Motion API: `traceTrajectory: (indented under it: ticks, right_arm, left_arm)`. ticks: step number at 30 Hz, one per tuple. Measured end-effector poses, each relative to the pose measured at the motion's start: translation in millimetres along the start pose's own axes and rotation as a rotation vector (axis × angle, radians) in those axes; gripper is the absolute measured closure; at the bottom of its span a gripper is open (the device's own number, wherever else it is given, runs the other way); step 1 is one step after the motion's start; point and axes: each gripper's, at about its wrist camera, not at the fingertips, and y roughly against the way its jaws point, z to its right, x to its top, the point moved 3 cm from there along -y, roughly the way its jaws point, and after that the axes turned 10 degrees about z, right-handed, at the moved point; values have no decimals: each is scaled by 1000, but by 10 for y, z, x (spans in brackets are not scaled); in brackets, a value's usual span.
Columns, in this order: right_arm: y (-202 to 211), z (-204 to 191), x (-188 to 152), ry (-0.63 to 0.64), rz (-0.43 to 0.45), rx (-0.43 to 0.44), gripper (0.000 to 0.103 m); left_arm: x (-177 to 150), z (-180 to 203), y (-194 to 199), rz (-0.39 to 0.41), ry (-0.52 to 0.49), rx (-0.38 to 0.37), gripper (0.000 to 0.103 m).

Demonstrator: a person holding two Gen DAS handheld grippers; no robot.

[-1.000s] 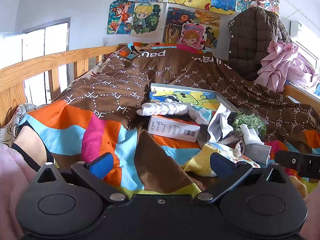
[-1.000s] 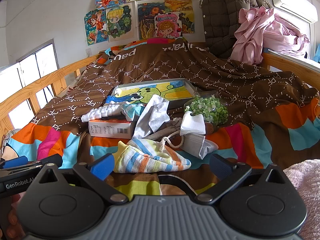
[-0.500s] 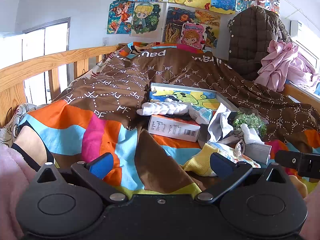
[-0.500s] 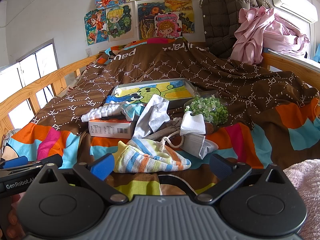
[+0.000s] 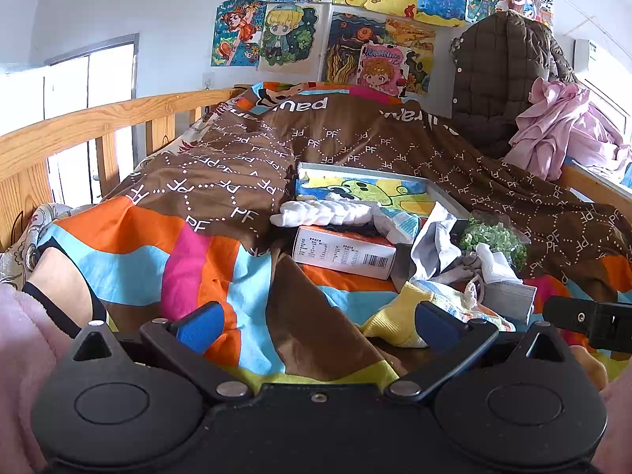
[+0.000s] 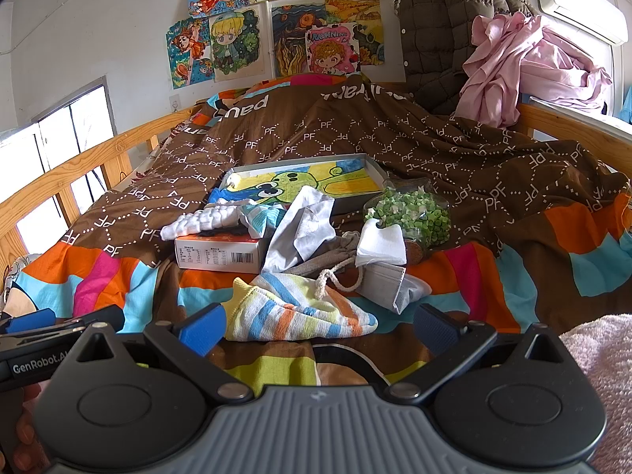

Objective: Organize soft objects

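- Two grippers are hovering low over the quilt [image 6: 533, 245] at the near end of the bed, both with jaws spread wide and nothing between them.
- Right gripper [image 6: 320, 326] is pointing straight at the striped sock [image 6: 300, 308], which is lying just beyond its fingertips, centred in the gap; its long axis is running left-right across the line of approach, yellow toe toward the left fingertip [image 6: 201, 328].
- Left gripper [image 5: 316, 328] is sitting off to the left; from there the striped sock [image 5: 395, 324] is showing only by its yellow end, near the right fingertip [image 5: 434, 322] and off-centre.
- Judging the right hand to be the nearer and better lined up for a first pick.
- Rest of the soft pile is lying past the sock: grey cloth [image 6: 300, 229], drawstring pouch [image 6: 335, 256], grey face mask [image 6: 387, 280], white folded cloth [image 6: 379, 245], white knobbly sock [image 6: 205, 219] resting on top of the cardboard box [image 6: 217, 254].
- Right view is showing the sock's whole length and the pouch's cord lying across it; left view is hiding most of that behind its own finger.
- Left view is showing more of the box's left side and the bare quilt there, plus the right gripper's finger at the frame's right edge.
- Picture tray [image 6: 308, 181] and bag of green pieces [image 6: 410, 217] are sitting behind the pile.
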Motion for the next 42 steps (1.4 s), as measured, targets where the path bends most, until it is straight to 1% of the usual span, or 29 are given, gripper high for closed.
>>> traceTrajectory:
  ticks: [18, 25, 29, 31, 35, 39, 42]
  right_arm:
    - [-9, -6, 3, 0, -2, 0, 0]
    - [-30, 14, 17, 0, -8, -3, 0]
    - [-74, 25, 11, -16, -41, -6, 0]
    - [-109, 30, 30, -26, -68, 7, 0]
    - [-214, 70, 118, -49, -127, 32, 0]
    - [-395, 148, 296, -24, -146, 20, 0]
    - [-591, 226, 427, -7, -182, 14, 0]
  left_arm:
    - [-15, -2, -3, -4, 6, -1, 1]
    - [-87, -102, -46, -31, 87, -7, 1]
    - [-83, -122, -51, -46, 116, -7, 1]
    - [-77, -136, -69, -60, 125, 5, 1]
    - [-34, -150, -178, -98, 151, -1, 1]
    - [55, -99, -349, -121, 127, -34, 1]
    - [135, -15, -509, -138, 92, -73, 1]
